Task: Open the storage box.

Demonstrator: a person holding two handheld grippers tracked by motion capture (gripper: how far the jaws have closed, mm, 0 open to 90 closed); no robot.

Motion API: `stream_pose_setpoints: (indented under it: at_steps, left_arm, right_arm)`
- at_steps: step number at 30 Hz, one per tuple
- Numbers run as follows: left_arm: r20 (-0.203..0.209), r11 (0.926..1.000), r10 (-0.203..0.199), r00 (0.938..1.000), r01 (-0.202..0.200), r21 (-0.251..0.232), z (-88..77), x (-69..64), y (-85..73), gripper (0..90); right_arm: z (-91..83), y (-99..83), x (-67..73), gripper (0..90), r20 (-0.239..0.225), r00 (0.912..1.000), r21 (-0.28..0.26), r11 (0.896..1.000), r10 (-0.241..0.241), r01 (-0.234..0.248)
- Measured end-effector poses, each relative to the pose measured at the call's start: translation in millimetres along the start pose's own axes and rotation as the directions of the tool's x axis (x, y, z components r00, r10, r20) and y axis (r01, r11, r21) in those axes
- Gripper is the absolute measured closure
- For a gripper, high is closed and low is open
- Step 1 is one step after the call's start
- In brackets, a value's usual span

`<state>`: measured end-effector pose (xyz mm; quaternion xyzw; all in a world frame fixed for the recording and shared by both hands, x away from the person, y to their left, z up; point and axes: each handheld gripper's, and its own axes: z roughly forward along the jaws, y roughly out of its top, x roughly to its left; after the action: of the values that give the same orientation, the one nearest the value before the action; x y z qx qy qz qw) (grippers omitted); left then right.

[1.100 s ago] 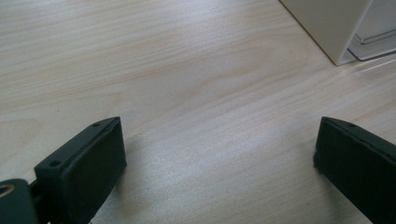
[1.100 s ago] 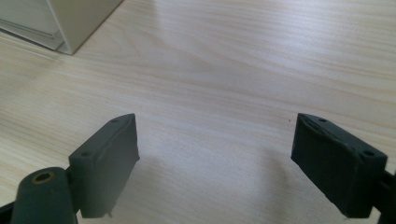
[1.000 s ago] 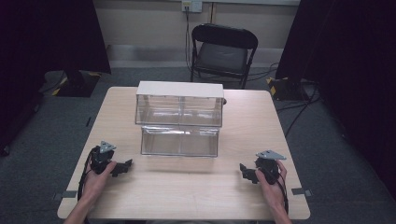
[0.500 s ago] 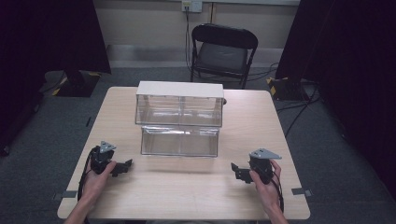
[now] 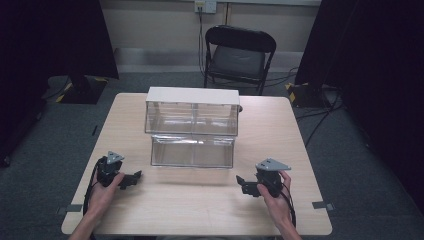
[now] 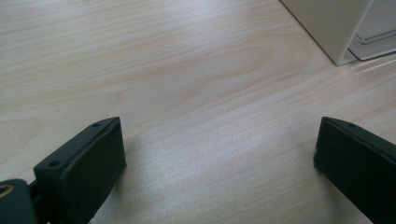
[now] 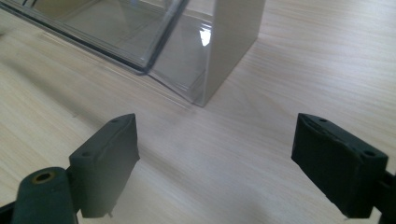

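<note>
A clear plastic drawer cabinet [image 5: 192, 111] with a white top stands at the middle of the light wooden table [image 5: 200, 210]. Its lower drawer [image 5: 193, 151] is pulled out toward me and looks empty. My left gripper [image 5: 134, 178] rests low over the table at the front left, open, with bare wood between its pads [image 6: 84, 168]. The cabinet's white corner [image 6: 332, 25] lies ahead to its right. My right gripper [image 5: 242, 184] sits at the front right, open, pointing at the drawer's near corner [image 7: 205, 70]. Nothing lies between its fingers [image 7: 105, 161].
A black folding chair [image 5: 237, 55] stands behind the table's far edge. Dark curtains hang at both sides, and cables run over the grey floor at the right. A dark stand base [image 5: 82, 90] sits on the floor at the far left.
My right gripper has slid left and a little forward, toward the drawer's right corner. The left gripper has stayed where it was.
</note>
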<state>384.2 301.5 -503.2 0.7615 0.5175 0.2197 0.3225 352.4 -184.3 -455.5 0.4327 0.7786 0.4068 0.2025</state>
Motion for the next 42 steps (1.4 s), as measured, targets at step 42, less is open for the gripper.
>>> stream_pose_setpoints:
  at_steps: [42]
  left_arm:
    - [0.001, 1.0000, -0.002, 1.0000, 0.002, -0.001, 0.1, 0.0, 0.0, 1.6]
  right_arm:
    - [64.6, 32.0, 32.0, 9.9, -0.084, 0.9964, 0.046, 0.999, -0.011, 0.015]
